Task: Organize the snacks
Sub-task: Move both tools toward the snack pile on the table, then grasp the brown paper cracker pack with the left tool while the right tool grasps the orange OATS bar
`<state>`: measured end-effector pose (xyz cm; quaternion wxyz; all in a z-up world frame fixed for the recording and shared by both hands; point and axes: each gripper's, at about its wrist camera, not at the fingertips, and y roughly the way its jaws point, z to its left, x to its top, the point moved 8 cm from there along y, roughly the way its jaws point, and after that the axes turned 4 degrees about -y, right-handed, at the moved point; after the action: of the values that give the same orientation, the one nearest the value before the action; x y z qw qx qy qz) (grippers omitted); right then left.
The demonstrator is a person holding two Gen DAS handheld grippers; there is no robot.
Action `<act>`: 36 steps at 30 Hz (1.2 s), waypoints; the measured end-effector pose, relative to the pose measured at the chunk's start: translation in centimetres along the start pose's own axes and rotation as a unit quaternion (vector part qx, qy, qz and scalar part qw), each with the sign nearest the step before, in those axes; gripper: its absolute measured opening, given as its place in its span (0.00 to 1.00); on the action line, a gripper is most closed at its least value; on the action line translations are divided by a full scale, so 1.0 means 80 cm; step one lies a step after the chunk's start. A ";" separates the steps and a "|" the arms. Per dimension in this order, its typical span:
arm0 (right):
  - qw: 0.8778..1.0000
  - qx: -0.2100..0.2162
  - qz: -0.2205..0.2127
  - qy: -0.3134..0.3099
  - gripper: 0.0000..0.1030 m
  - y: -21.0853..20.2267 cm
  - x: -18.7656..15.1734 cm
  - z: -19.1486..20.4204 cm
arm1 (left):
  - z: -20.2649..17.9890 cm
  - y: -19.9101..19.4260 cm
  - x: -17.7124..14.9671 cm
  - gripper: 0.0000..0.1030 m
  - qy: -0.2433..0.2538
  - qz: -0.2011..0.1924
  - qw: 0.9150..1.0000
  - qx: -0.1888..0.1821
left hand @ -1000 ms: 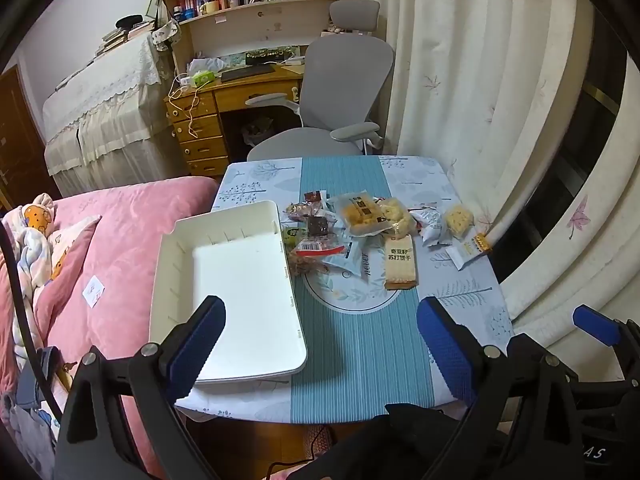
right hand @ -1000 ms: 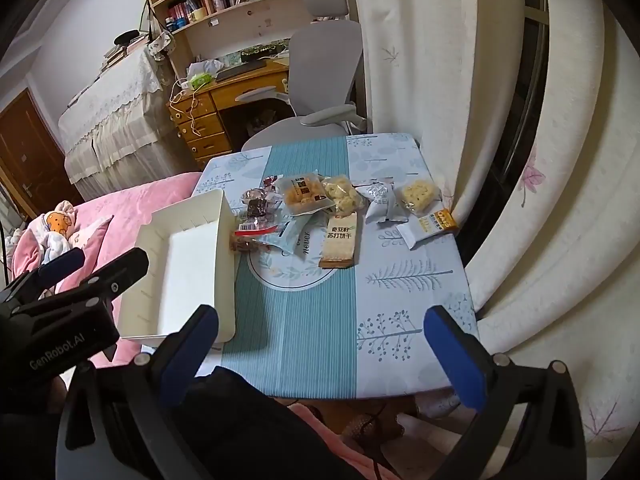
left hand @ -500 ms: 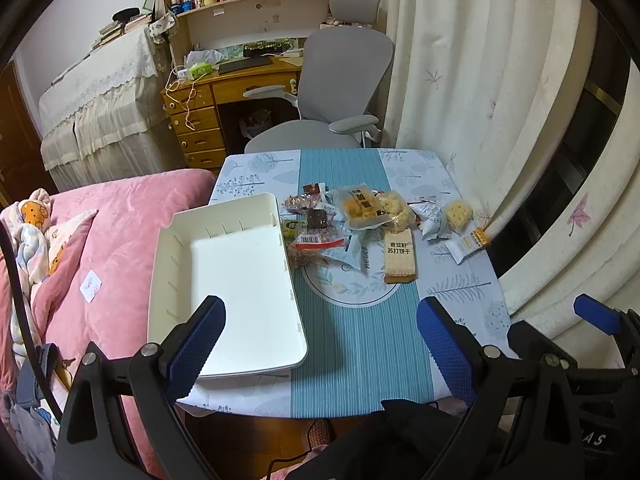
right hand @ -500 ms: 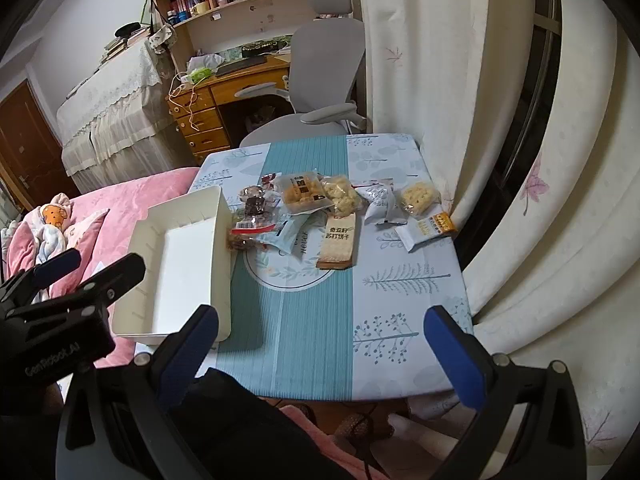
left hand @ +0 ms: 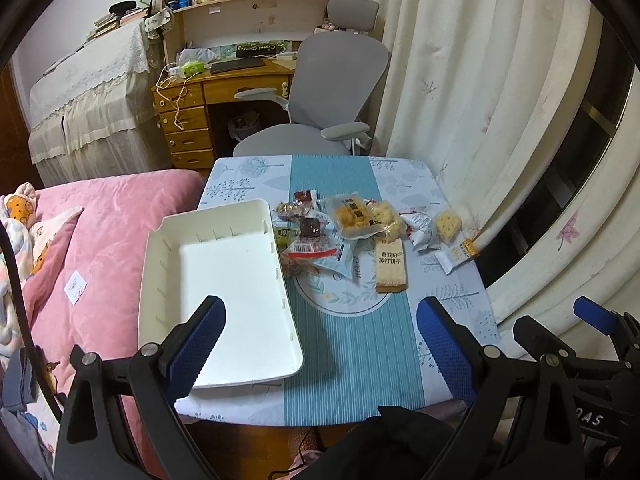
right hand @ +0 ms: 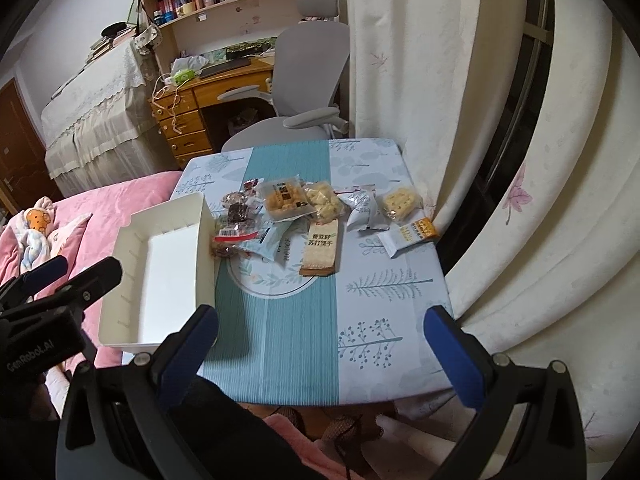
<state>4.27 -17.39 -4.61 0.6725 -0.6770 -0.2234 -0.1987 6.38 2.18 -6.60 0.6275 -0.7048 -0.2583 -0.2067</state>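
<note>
An empty white tray point(left hand: 158, 264) point(right hand: 200, 220) lies on the left part of the small table. Several wrapped snacks are heaped to its right: a cake pack point(left hand: 352, 216) point(right hand: 284, 196), a long cracker pack point(left hand: 390, 266) point(right hand: 320, 248), a silver pouch point(left hand: 422, 228) point(right hand: 362, 210) and a white-and-orange bar point(left hand: 456, 256) point(right hand: 408, 236). My left gripper point(left hand: 320, 344) hangs open above the table's near edge, holding nothing. My right gripper point(right hand: 324, 352) is also open, over the near right of the table. The right gripper point(left hand: 592, 320) shows at the left wrist view's right edge.
The table point(left hand: 348, 344) point(right hand: 380, 308) carries a teal and leaf-print cloth. A pink bed point(left hand: 108, 216) borders it on the left, a curtain point(left hand: 460, 80) on the right. A grey office chair point(left hand: 320, 92) and a wooden desk point(left hand: 192, 100) stand beyond it.
Both grippers have drawn back and risen slightly, so the table looks a little farther off. Tray and snacks lie where they were. Both stay open.
</note>
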 end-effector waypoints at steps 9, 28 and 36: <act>0.999 -0.028 -0.009 0.031 1.00 0.003 0.003 -0.002 | 0.005 0.011 0.012 0.93 0.030 0.006 0.999 -0.030; 0.990 -0.049 0.044 0.123 1.00 0.049 -0.017 -0.023 | -0.015 0.085 0.011 0.93 0.086 0.110 0.987 -0.078; 0.980 -0.048 0.074 0.178 0.92 0.094 -0.007 -0.075 | -0.055 0.141 0.028 0.93 0.088 0.151 0.981 -0.081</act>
<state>8.25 -23.36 -11.02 0.6809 -0.6769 -0.0397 -0.2767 15.34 -2.84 -13.46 0.6129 -0.7629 -0.0750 -0.1915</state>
